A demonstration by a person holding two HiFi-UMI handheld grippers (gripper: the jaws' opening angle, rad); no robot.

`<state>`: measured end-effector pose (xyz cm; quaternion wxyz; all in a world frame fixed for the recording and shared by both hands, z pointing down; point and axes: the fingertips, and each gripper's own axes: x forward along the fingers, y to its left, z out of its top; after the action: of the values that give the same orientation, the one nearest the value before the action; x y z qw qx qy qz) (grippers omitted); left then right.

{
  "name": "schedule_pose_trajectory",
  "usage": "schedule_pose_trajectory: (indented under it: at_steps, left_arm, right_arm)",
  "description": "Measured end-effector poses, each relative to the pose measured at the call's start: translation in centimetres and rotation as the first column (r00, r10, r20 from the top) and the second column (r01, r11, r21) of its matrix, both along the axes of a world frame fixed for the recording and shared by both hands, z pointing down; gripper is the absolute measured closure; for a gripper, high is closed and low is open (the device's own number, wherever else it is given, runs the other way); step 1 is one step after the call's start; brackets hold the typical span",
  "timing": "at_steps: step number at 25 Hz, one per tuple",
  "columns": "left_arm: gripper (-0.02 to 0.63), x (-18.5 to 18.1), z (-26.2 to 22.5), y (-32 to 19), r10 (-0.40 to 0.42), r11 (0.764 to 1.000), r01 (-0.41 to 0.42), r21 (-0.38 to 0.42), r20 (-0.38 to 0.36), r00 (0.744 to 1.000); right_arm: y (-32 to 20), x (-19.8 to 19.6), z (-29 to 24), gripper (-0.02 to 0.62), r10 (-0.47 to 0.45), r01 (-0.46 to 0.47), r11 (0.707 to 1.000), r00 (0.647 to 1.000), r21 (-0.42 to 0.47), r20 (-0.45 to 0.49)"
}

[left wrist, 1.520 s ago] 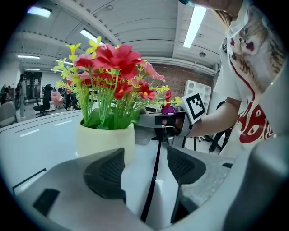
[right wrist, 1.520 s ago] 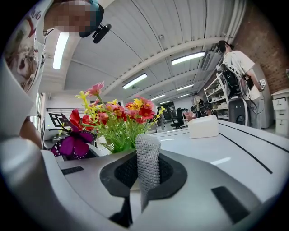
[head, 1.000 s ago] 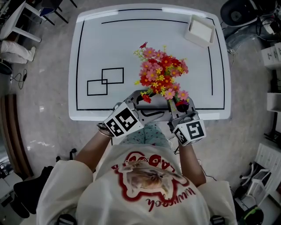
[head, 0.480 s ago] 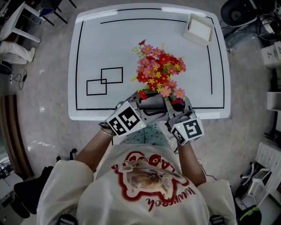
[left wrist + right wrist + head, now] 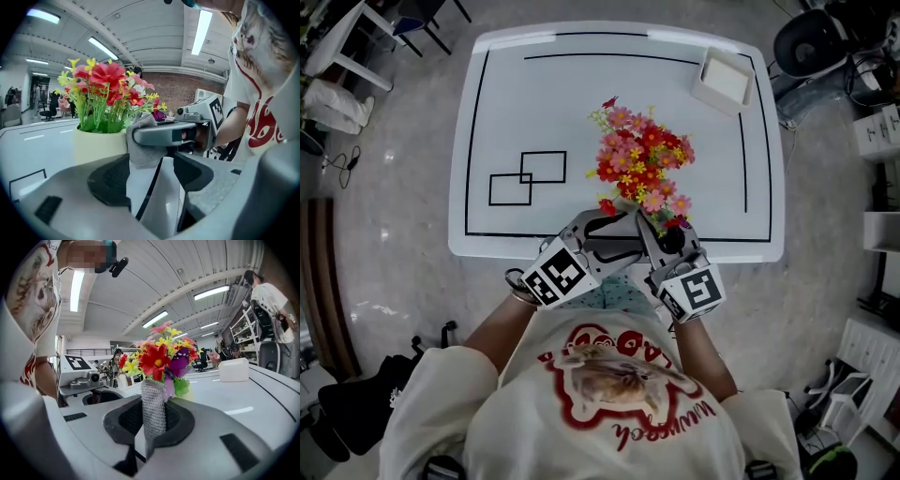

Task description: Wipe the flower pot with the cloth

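Head view, table: a white table [image 5: 487,122] with a black outline, two overlapping black rectangles [image 5: 528,176] on its left part, and a white tray [image 5: 724,79] at the far right corner.
Head view, flowers: red, pink and yellow flowers [image 5: 641,169] stand near the near edge and cover the flower pot from above.
Head view, grippers: the left gripper [image 5: 598,228] and right gripper [image 5: 647,232] meet at the near side, below the blooms. The grey bit between their tips is perhaps the cloth, but it is too small to be sure.
Left gripper view, jaws: apart, with only the table top and a black line in the gap.
Left gripper view, flower pot: the pale yellow flower pot [image 5: 99,146] stands upright on the table, just beyond the jaws and to their left.
Left gripper view, cloth: a grey knitted cloth [image 5: 141,149] hangs from the right gripper's tip, against the pot's right side.
Right gripper view, jaws: clamped on the cloth, which rises between them as a narrow strip.
Right gripper view, beyond: the flowers are directly behind the cloth, the tray is farther right on the table, and a person [image 5: 269,301] stands at the far right.
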<state>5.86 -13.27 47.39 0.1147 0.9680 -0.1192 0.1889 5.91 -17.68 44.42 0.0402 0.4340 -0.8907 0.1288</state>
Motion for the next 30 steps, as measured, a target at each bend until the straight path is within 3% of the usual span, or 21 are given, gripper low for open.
schedule_pose_trajectory:
  at_steps: [6, 12, 15, 18, 22, 23, 30]
  left_arm:
    - [0.310, -1.2, -1.6, -0.8, -0.073, 0.997, 0.074, 0.028, -0.039, 0.997]
    - [0.332, -1.5, -3.5, -0.2, -0.041, 0.999, 0.044, 0.025, -0.122, 0.992]
    - [0.398, -1.8, -4.2, -0.5, -0.073, 0.996, 0.080, 0.045, -0.145, 0.987]
    - [0.506, -2.2, -4.9, -1.0, -0.114, 0.988, 0.129, 0.079, -0.170, 0.979]
    - [0.552, -2.5, -6.3, -1.8, -0.169, 0.977, 0.194, 0.090, -0.234, 0.958]
    - [0.591, -2.5, -6.5, -2.0, -0.184, 0.974, 0.211, 0.088, -0.243, 0.952]
    - [0.603, -1.6, -6.4, -2.4, -0.248, 0.961, 0.272, 0.053, -0.271, 0.930]
  right_arm:
    - [0.4, 0.1, -0.8, 0.574, -0.008, 0.008, 1.000, 1.000, 0.007, -0.002]
    - [0.6, 0.4, -1.7, 0.574, -0.021, 0.022, 0.999, 1.000, 0.029, -0.022]
    - [0.6, 0.7, -1.8, 0.574, -0.018, 0.019, 0.999, 1.000, 0.029, -0.025]
    - [0.7, 1.0, -1.9, 0.574, -0.027, 0.028, 0.999, 0.999, 0.033, -0.034]
    - [0.9, 0.9, -2.5, 0.574, -0.046, 0.046, 0.998, 0.999, 0.042, -0.009]
    - [1.0, 0.8, -2.5, 0.574, -0.054, 0.055, 0.998, 0.998, 0.039, -0.010]
    - [1.7, -0.3, -1.8, 0.574, -0.160, 0.159, 0.986, 0.987, 0.045, 0.011]
